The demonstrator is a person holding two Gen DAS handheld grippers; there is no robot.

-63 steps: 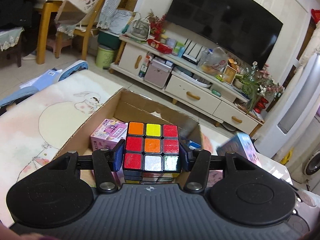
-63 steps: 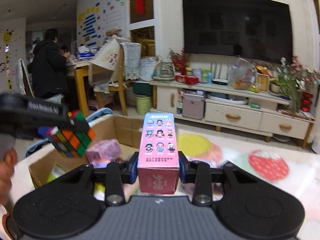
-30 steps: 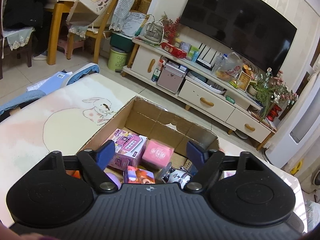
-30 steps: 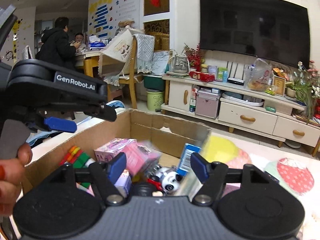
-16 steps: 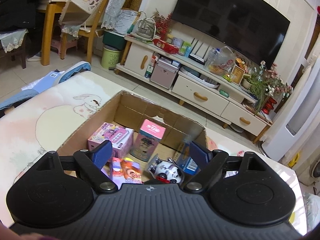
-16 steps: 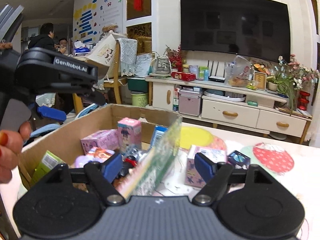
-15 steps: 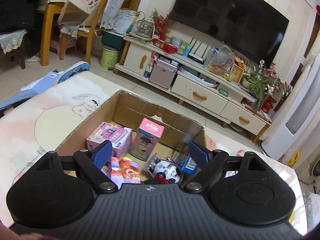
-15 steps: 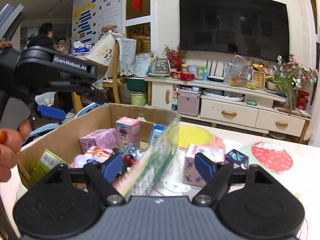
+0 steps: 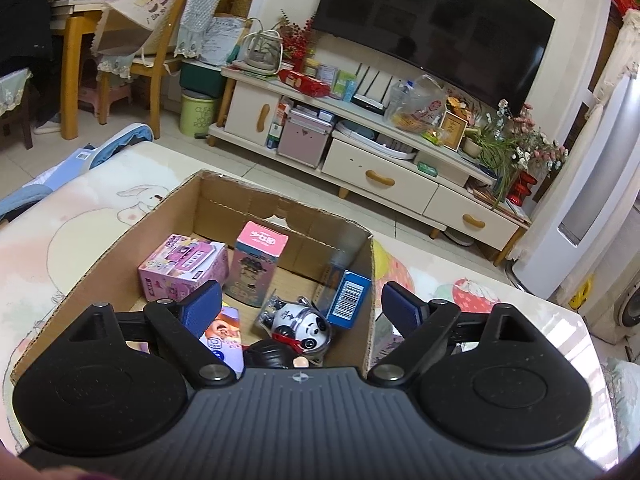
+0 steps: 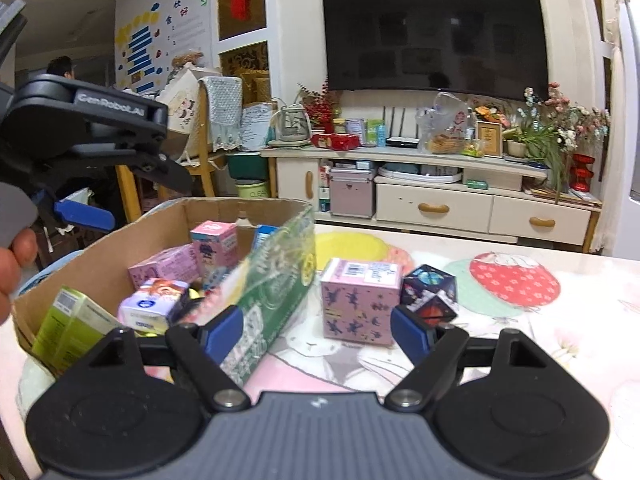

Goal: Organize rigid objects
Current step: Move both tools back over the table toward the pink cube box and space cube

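Observation:
An open cardboard box [image 9: 360, 264] sits on the table and holds several toys: a tall pink box [image 9: 256, 264] standing upright, a pink toy box [image 9: 182, 266], a panda figure [image 9: 304, 324] and a blue barcode box [image 9: 348, 298]. My left gripper [image 9: 300, 304] is open and empty above the box. My right gripper [image 10: 318, 332] is open and empty beside the box [image 10: 276, 292], facing a pink patterned cube box [image 10: 360, 300] and a dark puzzle cube [image 10: 430, 294] on the table. The left gripper also shows in the right wrist view [image 10: 84, 212].
A green box [image 10: 76, 328] leans in the cardboard box's near corner. A TV cabinet [image 10: 432, 200] with a television stands behind the table. A wooden chair [image 9: 132, 56] and a seated person are at the far left. The table has a cartoon-print cover [image 10: 520, 320].
Both grippers opened and dropped their loads into the box: the puzzle cube from the left, the tall pink box from the right. The right gripper then shifted right toward the cubes on the table.

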